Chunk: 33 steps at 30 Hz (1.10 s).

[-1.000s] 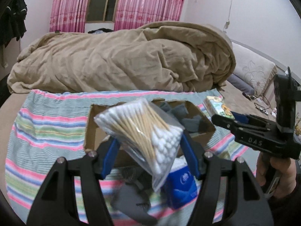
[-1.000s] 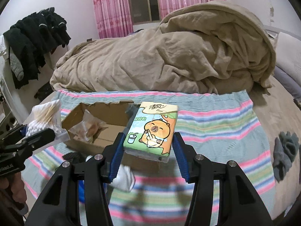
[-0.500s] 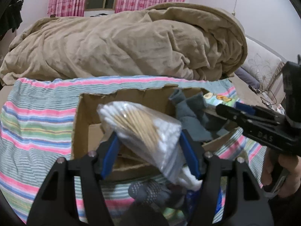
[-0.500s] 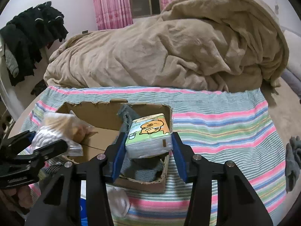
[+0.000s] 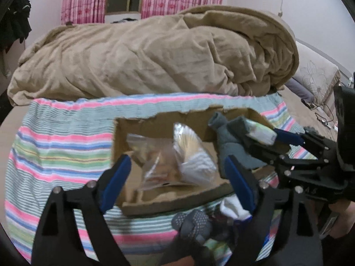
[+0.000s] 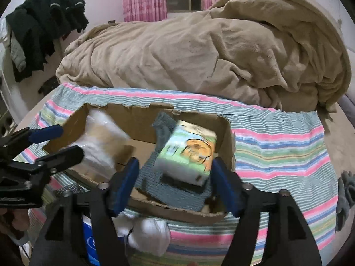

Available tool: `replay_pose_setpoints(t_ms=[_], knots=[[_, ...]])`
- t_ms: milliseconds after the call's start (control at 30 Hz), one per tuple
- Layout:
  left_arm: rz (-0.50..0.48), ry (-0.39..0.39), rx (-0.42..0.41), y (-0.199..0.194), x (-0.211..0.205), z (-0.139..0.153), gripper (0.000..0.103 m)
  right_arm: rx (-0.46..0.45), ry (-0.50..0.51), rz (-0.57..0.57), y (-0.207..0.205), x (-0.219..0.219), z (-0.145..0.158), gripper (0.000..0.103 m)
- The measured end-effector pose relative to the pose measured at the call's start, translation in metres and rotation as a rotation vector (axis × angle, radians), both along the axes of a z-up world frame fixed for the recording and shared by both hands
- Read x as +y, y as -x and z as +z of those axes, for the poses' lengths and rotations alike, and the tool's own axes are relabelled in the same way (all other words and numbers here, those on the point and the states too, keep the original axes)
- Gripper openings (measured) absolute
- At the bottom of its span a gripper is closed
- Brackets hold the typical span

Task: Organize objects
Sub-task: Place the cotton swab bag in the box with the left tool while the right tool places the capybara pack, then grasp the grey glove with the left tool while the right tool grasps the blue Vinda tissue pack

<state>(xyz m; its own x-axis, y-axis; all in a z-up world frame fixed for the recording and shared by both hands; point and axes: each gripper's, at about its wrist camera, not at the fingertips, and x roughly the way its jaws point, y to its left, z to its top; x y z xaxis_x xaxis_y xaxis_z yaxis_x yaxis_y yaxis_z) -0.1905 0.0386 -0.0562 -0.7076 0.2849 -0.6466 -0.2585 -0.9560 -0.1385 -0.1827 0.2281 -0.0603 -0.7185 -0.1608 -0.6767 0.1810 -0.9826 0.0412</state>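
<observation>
A shallow cardboard box (image 5: 177, 201) (image 6: 199, 119) lies on the striped cloth. The bag of cotton swabs (image 5: 193, 153) (image 6: 97, 141) lies in the box, free of my left gripper (image 5: 177, 177), whose jaws stand open around it. The green tissue pack (image 6: 188, 153) (image 5: 259, 130) with a cartoon animal sits tilted in the box on a grey cloth (image 6: 173, 190). My right gripper (image 6: 175, 181) is open, its pads apart from the pack. A clear plastic bag (image 5: 150, 155) lies beside the swabs.
A striped pink, green and blue cloth (image 6: 277, 155) covers the bed. A heaped beige duvet (image 5: 155, 55) lies behind. A dotted grey glove (image 5: 195, 223), a white sock (image 6: 146, 232) and a blue pack (image 6: 91, 241) lie in front of the box. Dark clothes (image 6: 44, 22) hang at left.
Both grippers moved over the box and opened. The cotton swab bag and the tissue pack left the jaws and dropped into the box.
</observation>
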Motion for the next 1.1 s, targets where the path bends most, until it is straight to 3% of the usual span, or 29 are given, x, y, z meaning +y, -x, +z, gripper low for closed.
replay_pose_setpoints(t_ms=[300, 533, 833, 1100], knots=[[0.04, -0.019, 0.048, -0.042, -0.026, 0.03, 0.091, 0.058, 0.02, -0.01, -0.035, 0.0, 0.03, 0.074], [0.062, -0.025, 0.052, -0.078, -0.037, 0.037, 0.091, 0.066, 0.04, 0.001, -0.066, -0.005, 0.039, 0.074], [0.052, -0.036, 0.023, -0.112, -0.036, 0.023, 0.091, 0.048, 0.067, 0.017, -0.1, -0.011, 0.035, 0.074], [0.047, -0.048, -0.045, -0.117, -0.036, -0.007, 0.091, -0.021, 0.085, 0.029, -0.109, -0.017, 0.006, 0.074]])
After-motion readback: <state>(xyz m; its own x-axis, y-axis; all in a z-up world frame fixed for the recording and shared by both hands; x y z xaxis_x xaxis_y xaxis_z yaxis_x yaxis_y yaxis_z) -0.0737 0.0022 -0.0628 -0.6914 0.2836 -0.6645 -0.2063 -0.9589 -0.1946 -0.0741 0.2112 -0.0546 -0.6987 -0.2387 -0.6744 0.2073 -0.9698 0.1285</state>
